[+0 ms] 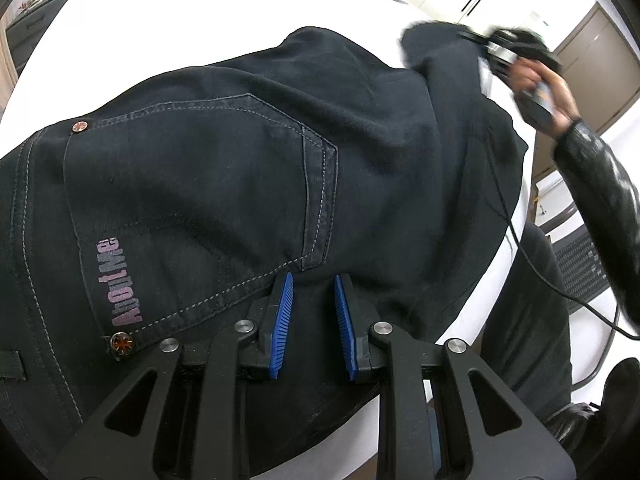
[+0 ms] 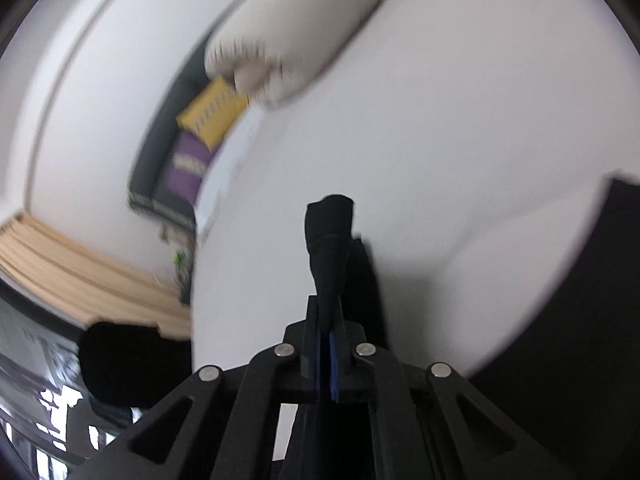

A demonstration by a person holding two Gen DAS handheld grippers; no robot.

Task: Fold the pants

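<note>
Your right gripper [image 2: 326, 316] pinches a bunched end of the pants [image 1: 248, 184]; your left gripper [image 1: 314, 308] hovers with jaws spread over the seat, just past the back pocket [image 1: 192, 200]. That thin pinch could slip, dropping the fold crooked on the bed [image 1: 180, 12].

Right gripper [image 2: 329, 320] clamped on a dark fold of pants [image 2: 330, 236], raised above white bed [image 2: 440, 120]; pale pillow [image 2: 296, 36] ahead, blurred.
</note>
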